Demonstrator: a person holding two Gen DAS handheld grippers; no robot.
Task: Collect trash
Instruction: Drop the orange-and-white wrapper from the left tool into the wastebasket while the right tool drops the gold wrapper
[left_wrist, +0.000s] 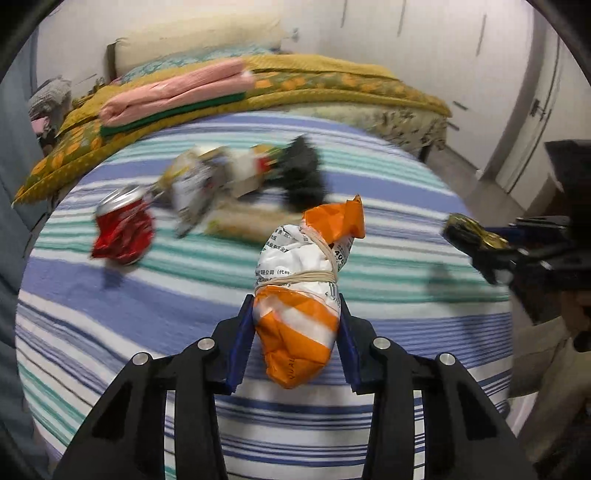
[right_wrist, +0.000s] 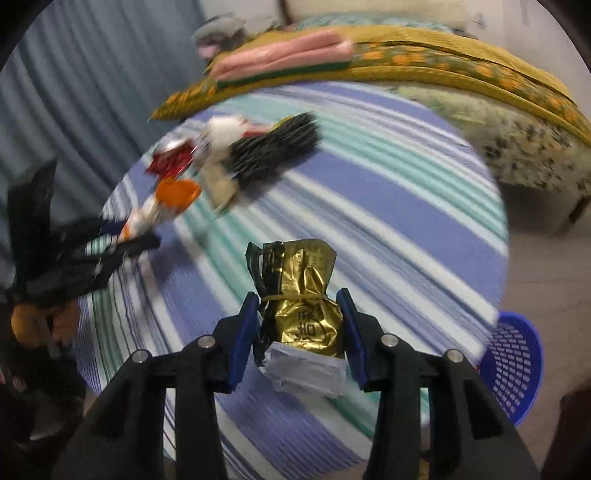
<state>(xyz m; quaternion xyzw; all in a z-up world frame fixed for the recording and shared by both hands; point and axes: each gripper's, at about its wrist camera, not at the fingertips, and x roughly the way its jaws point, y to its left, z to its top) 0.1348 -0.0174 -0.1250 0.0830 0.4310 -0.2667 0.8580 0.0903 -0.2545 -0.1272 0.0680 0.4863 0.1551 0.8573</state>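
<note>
I am gripping an orange-and-white wrapper (left_wrist: 297, 325), bound with rubber bands, between my left gripper's (left_wrist: 295, 325) blue pads, holding it above the striped cloth (left_wrist: 184, 306). My right gripper (right_wrist: 300, 325) is clamping a gold foil packet (right_wrist: 303, 314) the same way, with crumpled white paper (right_wrist: 303, 373) under it. Farther off, near the middle of the cloth, a crushed red can (left_wrist: 123, 230), blurred wrappers (left_wrist: 195, 188) and a black bristly piece (left_wrist: 303, 173) are lying close together. Bare stripes are lying open around them. A blue basket (right_wrist: 513, 362) is sitting just past the cloth's near right edge.
</note>
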